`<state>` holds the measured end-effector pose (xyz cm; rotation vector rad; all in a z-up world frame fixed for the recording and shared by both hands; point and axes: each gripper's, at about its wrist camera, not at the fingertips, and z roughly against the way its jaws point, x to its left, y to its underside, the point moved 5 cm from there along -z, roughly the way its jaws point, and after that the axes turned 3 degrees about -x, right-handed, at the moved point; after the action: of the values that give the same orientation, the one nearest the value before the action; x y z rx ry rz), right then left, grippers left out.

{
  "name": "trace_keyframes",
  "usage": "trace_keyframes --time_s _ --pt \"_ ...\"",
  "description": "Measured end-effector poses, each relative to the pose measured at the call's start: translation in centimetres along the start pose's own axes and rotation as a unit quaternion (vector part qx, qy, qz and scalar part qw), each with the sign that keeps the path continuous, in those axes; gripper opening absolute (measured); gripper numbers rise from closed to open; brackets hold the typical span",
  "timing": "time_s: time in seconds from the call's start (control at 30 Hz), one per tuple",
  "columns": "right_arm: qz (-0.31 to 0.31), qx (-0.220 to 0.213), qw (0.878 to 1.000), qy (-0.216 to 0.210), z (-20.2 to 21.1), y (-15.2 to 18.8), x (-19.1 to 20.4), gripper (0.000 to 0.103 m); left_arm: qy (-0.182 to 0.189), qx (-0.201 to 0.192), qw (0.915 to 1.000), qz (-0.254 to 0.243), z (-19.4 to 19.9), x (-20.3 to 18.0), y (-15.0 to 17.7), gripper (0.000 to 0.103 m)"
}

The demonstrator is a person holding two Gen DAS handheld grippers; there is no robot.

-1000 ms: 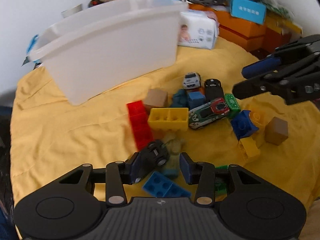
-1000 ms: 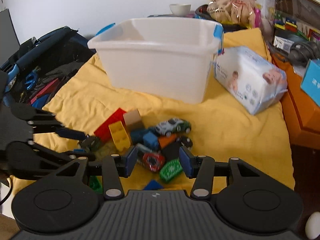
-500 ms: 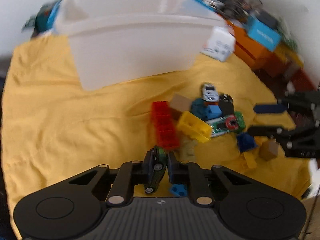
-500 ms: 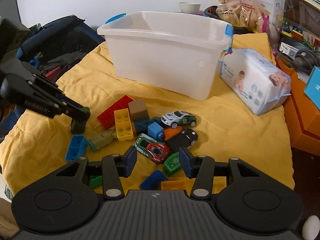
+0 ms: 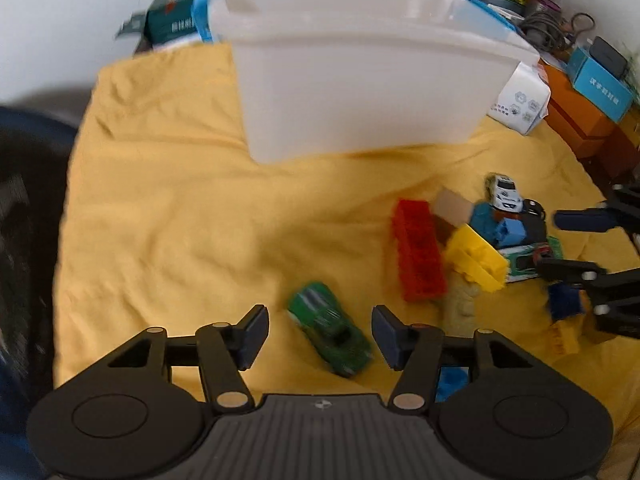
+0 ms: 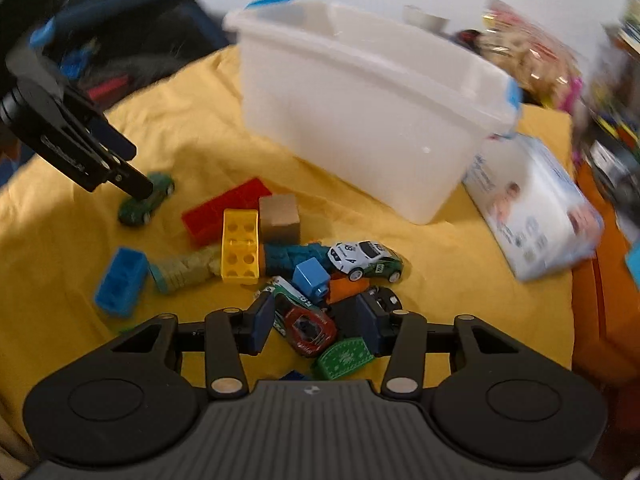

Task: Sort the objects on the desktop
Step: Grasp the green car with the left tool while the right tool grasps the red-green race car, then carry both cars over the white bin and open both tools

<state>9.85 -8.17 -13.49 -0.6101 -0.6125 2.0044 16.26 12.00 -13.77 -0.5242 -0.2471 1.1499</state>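
Note:
My left gripper (image 5: 320, 330) is open, its fingers on either side of a green toy car (image 5: 330, 334) that lies on the yellow cloth (image 5: 180, 220); the car also shows in the right wrist view (image 6: 146, 204). My right gripper (image 6: 316, 322) is open over the toy pile, its fingers around a red and white toy car (image 6: 304, 320). The pile holds a red brick (image 6: 228, 210), a yellow brick (image 6: 240, 246), a tan cube (image 6: 279, 218), a white toy car (image 6: 366, 260), a black toy car (image 6: 382, 298) and a blue brick (image 6: 120, 282).
A large white plastic bin (image 6: 368, 104) stands at the back of the cloth. A pack of wipes (image 6: 532, 216) lies to its right. Orange boxes (image 5: 584, 120) and clutter line the far right. A dark bag (image 6: 132, 48) sits off the left edge.
My left gripper carried the green car left, away from the pile, then opened and left it on the cloth. My right gripper lowered onto the red and white car.

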Motion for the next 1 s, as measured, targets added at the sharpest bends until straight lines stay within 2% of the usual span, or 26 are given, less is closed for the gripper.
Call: trace_keyframes --time_s 0.07,0.13,0.17,0.23,0.27,0.4,0.57,0.73,0.8,0.9,1.0 --pt "0.027 0.019 0.999 -0.014 -1.1 0.0 0.3 0.038 0.007 0.013 0.9997 0.021 -1.1 -0.3 0.4 0.061" --pt "0.046 0.034 0.998 -0.031 -1.8 0.1 0.7 0.041 -0.006 0.02 0.9993 0.032 -2.1 -0.3 0.8 0.061" --pt "0.057 0.044 0.997 -0.035 -2.0 0.2 1.0 0.041 -0.015 0.011 0.9994 0.03 -2.1 -0.4 0.8 0.061" --pt "0.083 0.047 0.995 -0.024 -1.9 0.5 1.8 0.037 -0.022 -0.001 0.9993 0.031 -2.3 -0.4 0.4 0.048" --pt "0.09 0.047 0.995 -0.021 -1.8 0.7 2.2 0.036 -0.027 -0.006 0.9993 0.025 -2.2 -0.4 0.3 0.036" --pt "0.062 0.039 0.997 -0.026 -0.6 0.8 2.4 0.034 -0.021 -0.001 0.9997 -0.008 -1.7 -1.0 0.3 0.036" --pt "-0.043 0.051 0.993 -0.095 0.4 1.1 2.1 0.034 -0.004 0.003 0.9996 -0.029 -0.2 -2.1 1.5 0.036" --pt "-0.01 0.054 0.995 -0.081 -1.2 2.2 2.9 0.04 -0.021 0.01 0.9993 -0.029 -1.1 -2.7 2.5 0.036" --pt "0.003 0.048 0.996 -0.08 -1.1 2.7 3.4 0.033 -0.03 0.007 0.9991 -0.029 -1.0 -2.9 2.6 0.035" --pt "-0.011 0.042 0.996 -0.082 -0.6 2.7 3.0 0.033 -0.02 0.001 0.9996 -0.021 -0.2 -3.1 2.6 0.034" --pt "-0.015 0.023 0.997 -0.076 0.8 1.5 2.1 0.033 -0.02 -0.023 0.9991 -0.029 2.0 -3.2 1.3 0.034"
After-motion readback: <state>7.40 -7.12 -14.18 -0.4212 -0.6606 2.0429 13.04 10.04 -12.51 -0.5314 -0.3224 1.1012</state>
